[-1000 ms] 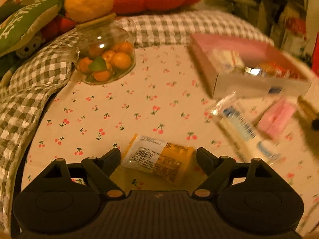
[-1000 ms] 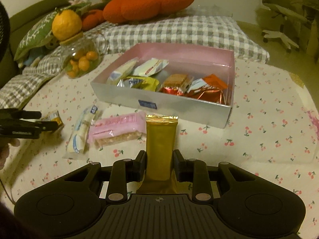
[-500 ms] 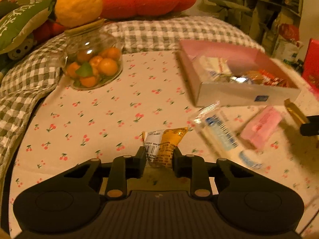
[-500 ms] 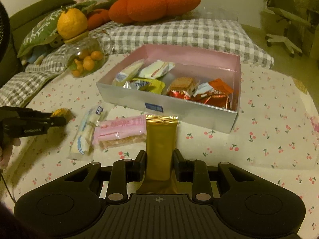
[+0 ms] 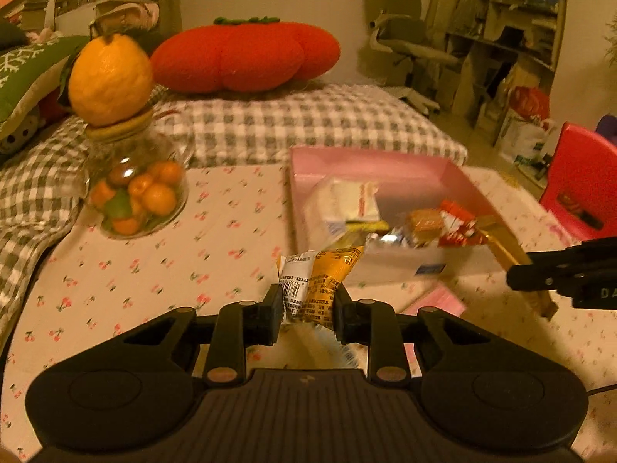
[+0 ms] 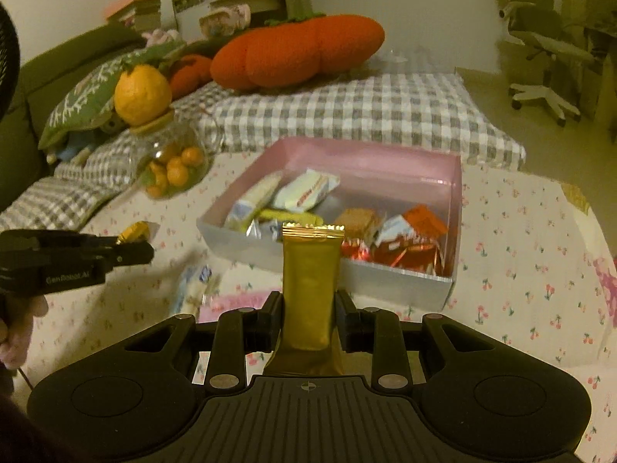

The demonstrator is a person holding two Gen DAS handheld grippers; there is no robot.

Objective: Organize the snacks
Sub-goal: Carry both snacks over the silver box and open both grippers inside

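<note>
My left gripper [image 5: 307, 310] is shut on a small yellow-and-white snack packet [image 5: 316, 285], lifted off the cherry-print cloth. My right gripper [image 6: 308, 318] is shut on a gold wrapped bar [image 6: 311, 281] that stands upright between its fingers. Ahead of both sits the pink box [image 6: 457, 208] with several wrapped snacks inside; in the left wrist view the pink box [image 5: 370, 162] is just beyond the packet. On the cloth lie a pink wafer pack [image 6: 235, 301] and a white-and-blue wrapped snack [image 6: 193, 289]. The left gripper [image 6: 133, 249] shows at the left of the right wrist view.
A glass jar of small oranges [image 5: 135, 196] with a large citrus fruit [image 5: 110, 79] on top stands at the left. A checked cushion [image 5: 308, 123] and an orange pumpkin pillow [image 5: 243, 58] lie behind the box. A red chair [image 5: 582, 181] is at the right.
My left gripper closed on the yellow packet that lay on the cloth and lifted it toward the box. The right gripper rose a little with the gold bar.
</note>
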